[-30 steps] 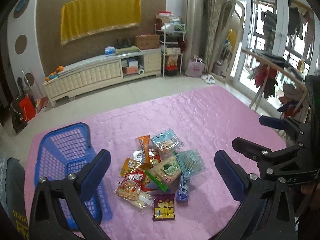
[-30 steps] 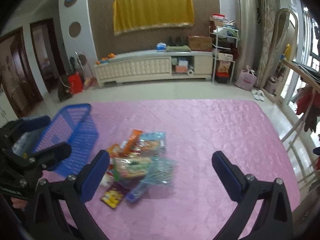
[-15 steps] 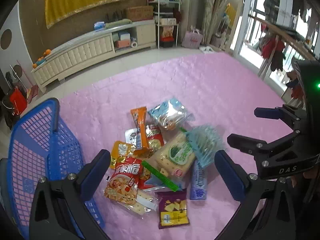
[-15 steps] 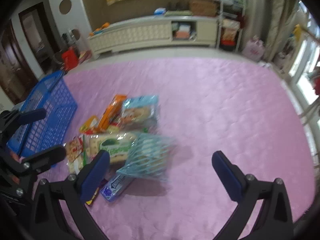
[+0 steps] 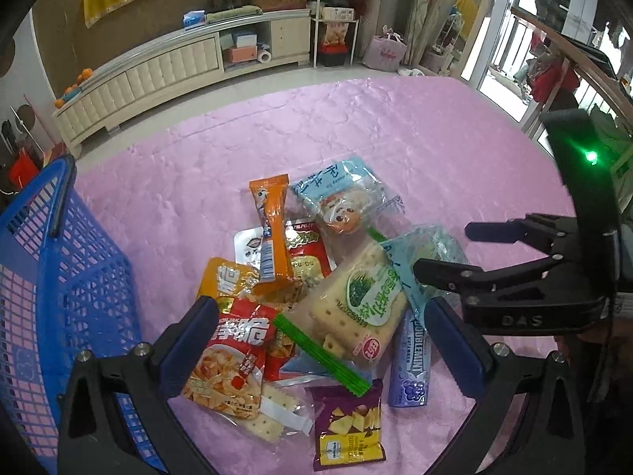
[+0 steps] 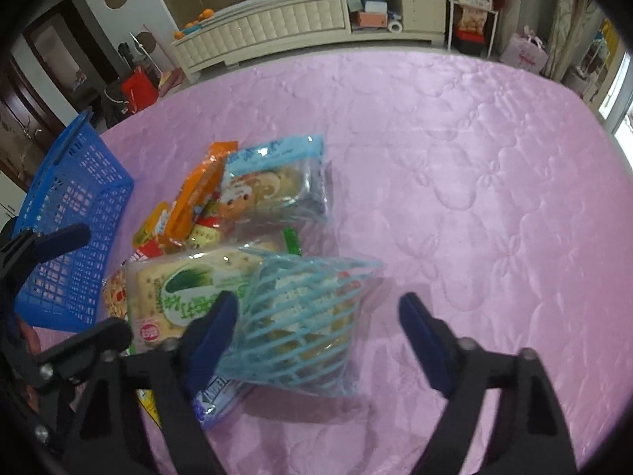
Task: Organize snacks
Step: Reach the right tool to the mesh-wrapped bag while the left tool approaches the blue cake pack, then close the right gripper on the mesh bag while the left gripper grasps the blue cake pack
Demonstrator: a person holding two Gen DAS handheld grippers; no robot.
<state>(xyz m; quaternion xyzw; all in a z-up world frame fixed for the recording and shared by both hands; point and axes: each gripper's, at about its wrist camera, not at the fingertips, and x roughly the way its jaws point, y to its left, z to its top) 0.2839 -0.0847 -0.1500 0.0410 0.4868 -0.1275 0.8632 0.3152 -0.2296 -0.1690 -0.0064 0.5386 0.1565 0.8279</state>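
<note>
Snack packets heaped on a pink quilted mat (image 5: 395, 126): orange stick pack (image 5: 273, 229), bear-print blue biscuit bag (image 5: 340, 194), green scallion cracker pack (image 5: 356, 308), red crisp bag (image 5: 233, 356), purple chip packet (image 5: 348, 423), Doublemint gum sleeve (image 5: 411, 360), blue-striped bag (image 6: 304, 324). Blue plastic basket (image 5: 59, 297) just beside the heap, at its left. Left tool (image 5: 324, 340): fingers spread, above the crackers, pinching nothing. Right tool (image 6: 316, 332): jaws have just been closing, apart around the blue-striped bag; whether the pads press it cannot be told.
</note>
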